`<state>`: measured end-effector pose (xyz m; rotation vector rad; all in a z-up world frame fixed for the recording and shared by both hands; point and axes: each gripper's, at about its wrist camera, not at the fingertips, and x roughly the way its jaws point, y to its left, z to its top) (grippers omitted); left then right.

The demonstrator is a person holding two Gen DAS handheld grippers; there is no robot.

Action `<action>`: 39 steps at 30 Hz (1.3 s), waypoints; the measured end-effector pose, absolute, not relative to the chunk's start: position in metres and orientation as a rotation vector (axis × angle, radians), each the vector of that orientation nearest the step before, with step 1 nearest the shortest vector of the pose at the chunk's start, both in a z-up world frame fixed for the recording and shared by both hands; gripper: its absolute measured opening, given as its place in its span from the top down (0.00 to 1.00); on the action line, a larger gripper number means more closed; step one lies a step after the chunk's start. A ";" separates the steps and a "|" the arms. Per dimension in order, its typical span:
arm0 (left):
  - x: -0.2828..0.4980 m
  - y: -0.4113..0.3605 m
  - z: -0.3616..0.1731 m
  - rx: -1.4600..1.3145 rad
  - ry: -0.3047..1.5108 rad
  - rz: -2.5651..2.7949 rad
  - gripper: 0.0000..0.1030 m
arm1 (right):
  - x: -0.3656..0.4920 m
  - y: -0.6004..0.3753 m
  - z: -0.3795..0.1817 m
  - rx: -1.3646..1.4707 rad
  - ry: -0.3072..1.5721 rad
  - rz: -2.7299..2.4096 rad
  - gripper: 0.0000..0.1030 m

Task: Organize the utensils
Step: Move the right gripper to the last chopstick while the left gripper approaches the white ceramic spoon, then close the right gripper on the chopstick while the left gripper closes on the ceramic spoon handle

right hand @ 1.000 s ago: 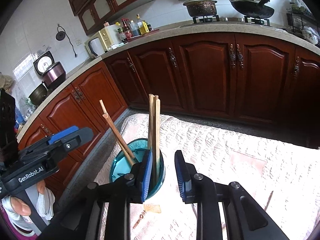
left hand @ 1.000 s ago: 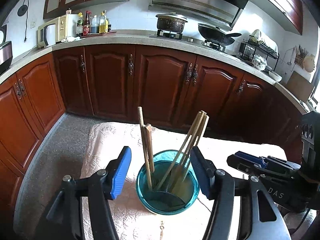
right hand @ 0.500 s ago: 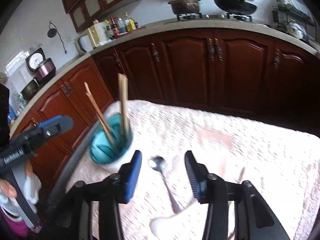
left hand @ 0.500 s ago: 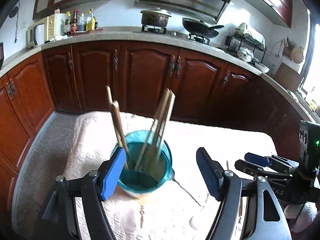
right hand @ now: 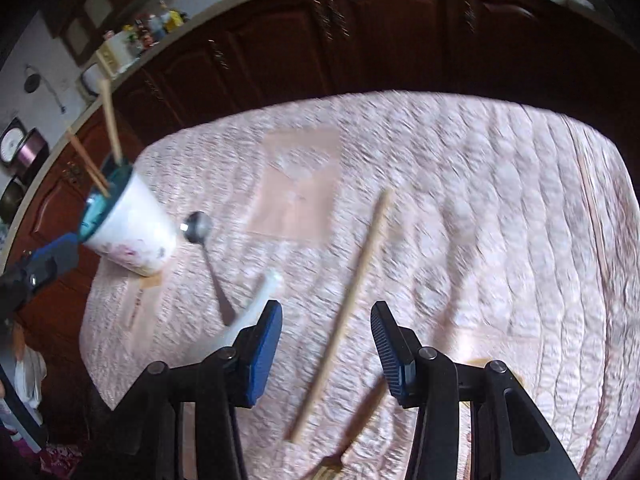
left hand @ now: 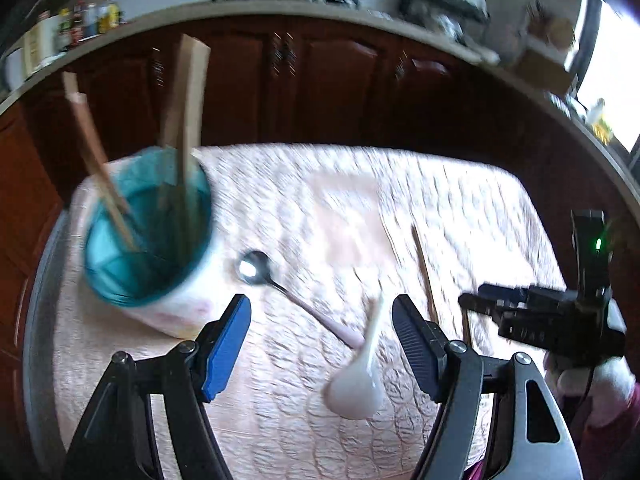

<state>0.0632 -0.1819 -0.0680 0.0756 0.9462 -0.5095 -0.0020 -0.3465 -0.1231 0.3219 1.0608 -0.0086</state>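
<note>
1. Both grippers have pulled back from the cup, which now sits at the left of the quilted cloth.
2. Left gripper is open above a white spoon, handle pointing away.
3. Right gripper is open over a chopstick lying lengthwise between its fingers.
4. A metal spoon lies beside the cup, bowl toward it.

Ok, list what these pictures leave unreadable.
- White spoon: its bowl is hidden behind a right gripper finger in the right wrist view.
- Fork: motion blur and the bottom edge cut it off, right wrist view.
- Holder: chopstick count lost to blur, left wrist view.
</note>
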 end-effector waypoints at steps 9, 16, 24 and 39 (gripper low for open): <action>0.077 -0.239 -0.117 0.159 1.048 -0.565 0.29 | 0.010 -0.375 -0.129 0.393 1.049 -0.026 0.53; 0.092 -0.272 -0.155 0.219 1.132 -0.623 0.49 | 0.011 -0.387 -0.131 0.424 1.044 -0.022 0.53; 0.114 -0.293 -0.178 0.226 1.176 -0.626 0.77 | 0.029 -0.395 -0.132 0.413 1.052 -0.005 0.53; 0.144 -0.259 -0.161 0.071 1.178 -0.633 0.87 | 0.113 -0.396 -0.160 0.364 1.109 -0.025 0.86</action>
